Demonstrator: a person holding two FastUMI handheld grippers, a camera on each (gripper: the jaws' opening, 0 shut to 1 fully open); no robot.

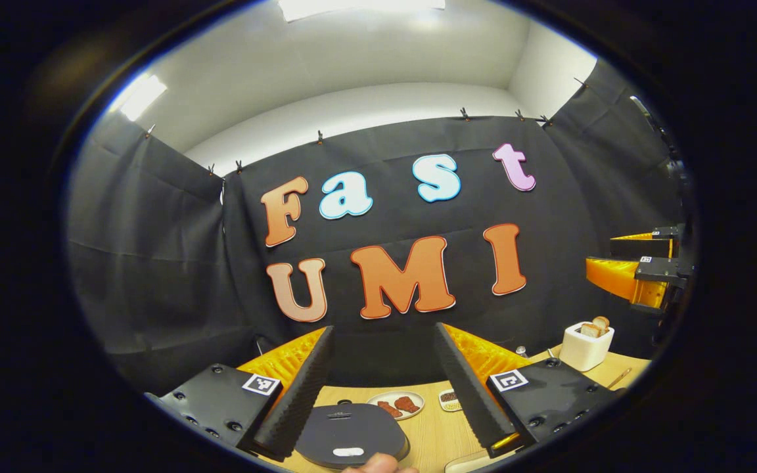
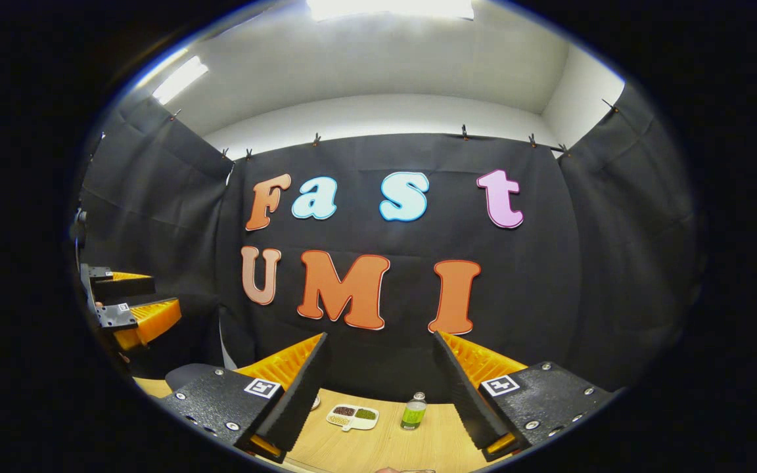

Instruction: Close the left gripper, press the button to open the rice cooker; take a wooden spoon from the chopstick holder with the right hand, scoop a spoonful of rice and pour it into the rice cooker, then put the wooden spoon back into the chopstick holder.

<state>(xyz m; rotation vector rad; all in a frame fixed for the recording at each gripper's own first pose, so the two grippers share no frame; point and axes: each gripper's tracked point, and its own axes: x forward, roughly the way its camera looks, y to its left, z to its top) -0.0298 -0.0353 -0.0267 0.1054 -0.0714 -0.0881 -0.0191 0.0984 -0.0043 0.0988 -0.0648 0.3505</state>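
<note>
Rice cooker [image 1: 352,433] sat at six o'clock in the left gripper view, low between our left gripper's [image 1: 382,387] fingers, its dark lid down and a pale oblong button [image 1: 347,452] near the front edge. We judged the cooker heavy and stiff enough to stay put under a press, the lid smooth, so the push should land square on that button with the fingers brought together first. They were not yet together: the left gripper stood wide, holding nothing.

Our right gripper [image 2: 378,394] also stood wide and empty; in the left gripper view it showed at three o'clock [image 1: 641,269], held high above the table [image 1: 437,437]. The white chopstick holder [image 1: 585,347] sat at four o'clock in that view, with wooden ends poking out of it. We counted two such ends but could not tell which was the spoon. A wooden spoon should be light, stiff and a little slick, best pinched on the handle just above the holder's rim.

Counting the rest, we saw one cooker, one holder, one small plate [image 1: 396,404] with reddish pieces behind the cooker, one divided dish [image 2: 352,416] with dark and green fillings, and one small green bottle [image 2: 412,412] at six o'clock in the right gripper view. Where the rice lay we could not tell for sure.
</note>
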